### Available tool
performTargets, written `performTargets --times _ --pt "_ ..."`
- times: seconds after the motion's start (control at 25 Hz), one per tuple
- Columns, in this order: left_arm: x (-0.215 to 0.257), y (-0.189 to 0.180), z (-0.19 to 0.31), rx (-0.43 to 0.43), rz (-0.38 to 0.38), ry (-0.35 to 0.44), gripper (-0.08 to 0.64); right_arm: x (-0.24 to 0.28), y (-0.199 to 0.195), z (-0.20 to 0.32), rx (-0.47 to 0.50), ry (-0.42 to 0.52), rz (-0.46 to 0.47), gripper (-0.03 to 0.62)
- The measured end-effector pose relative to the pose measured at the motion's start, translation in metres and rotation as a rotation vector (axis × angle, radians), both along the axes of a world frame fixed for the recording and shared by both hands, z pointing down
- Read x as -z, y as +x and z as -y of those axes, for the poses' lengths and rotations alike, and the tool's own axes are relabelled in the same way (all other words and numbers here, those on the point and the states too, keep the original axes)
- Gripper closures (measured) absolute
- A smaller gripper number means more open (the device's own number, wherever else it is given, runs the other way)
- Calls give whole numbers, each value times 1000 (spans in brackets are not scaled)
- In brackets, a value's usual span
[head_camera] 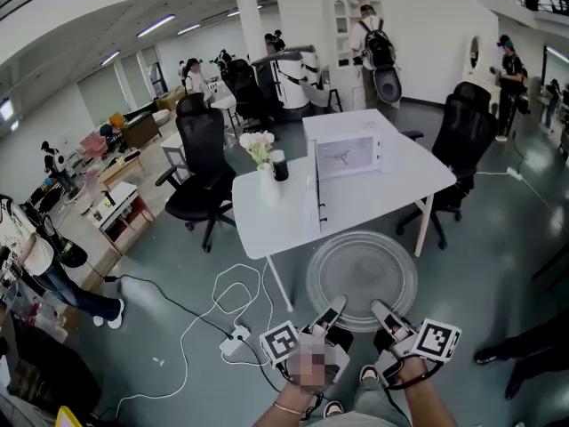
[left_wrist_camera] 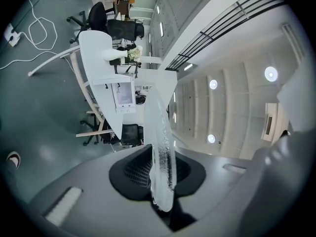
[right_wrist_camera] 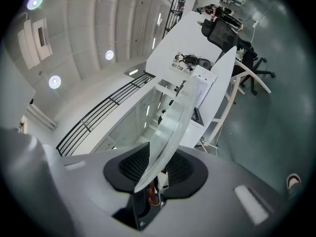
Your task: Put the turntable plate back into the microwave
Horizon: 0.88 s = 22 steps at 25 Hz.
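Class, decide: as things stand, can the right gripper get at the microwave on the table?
Probably not yet. The right gripper, like the left gripper, is shut on the glass plate, out over the floor short of the table. The microwave appears open and unblocked.

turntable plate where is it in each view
Head view: turntable plate, low centre, seen flat.
Left gripper view: plate edge-on, centre, rising from the jaws.
Right gripper view: plate edge-on, centre, leaning right from the jaws.
Shared landmark: white table beyond the plate in all three.
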<state>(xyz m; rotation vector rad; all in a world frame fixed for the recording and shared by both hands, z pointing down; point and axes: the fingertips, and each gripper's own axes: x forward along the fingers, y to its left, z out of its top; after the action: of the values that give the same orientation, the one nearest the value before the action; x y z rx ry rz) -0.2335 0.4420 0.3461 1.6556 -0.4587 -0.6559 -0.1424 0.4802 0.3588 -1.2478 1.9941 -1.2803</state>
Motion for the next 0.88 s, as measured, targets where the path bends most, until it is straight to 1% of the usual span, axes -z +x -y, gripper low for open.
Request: performTargets --times 0.04,0.12,0.24,0.28,0.36,0.44,0.48,0.52,0.6,0.64,0.76,0.88 --pt "-1 3 4 -2 1 -2 522 -4 3 4 -8 -19 3 499" --pt "-5 9 15 -2 4 -7 522 -4 7 16 4 4 11 499" --pt "-8 20 33 3 11 -11 522 -16 22 32 -17 -56 18 499" --pt "-8 24 40 5 12 -10 522 -17 26 38 -16 -62 17 499" --pt "-9 32 54 8 9 -11 522 -13 33 54 2 -34 18 499" --pt "-11 40 70 15 10 -11 522 -3 37 75 42 45 19 499" --pt "-11 45 79 18 13 -11 522 -2 41 84 50 56 17 499" --pt "-11 50 87 21 15 -10 520 -5 47 92 46 42 14 499" --pt "-12 60 105 26 14 -8 520 -17 63 106 16 -37 11 499" --pt "-13 66 113 30 13 -9 520 -20 70 114 11 -58 11 499" --pt "-11 81 138 46 9 -10 520 -21 85 139 18 -83 18 499" --pt "-9 94 160 65 13 -15 520 -17 99 163 38 -83 15 499"
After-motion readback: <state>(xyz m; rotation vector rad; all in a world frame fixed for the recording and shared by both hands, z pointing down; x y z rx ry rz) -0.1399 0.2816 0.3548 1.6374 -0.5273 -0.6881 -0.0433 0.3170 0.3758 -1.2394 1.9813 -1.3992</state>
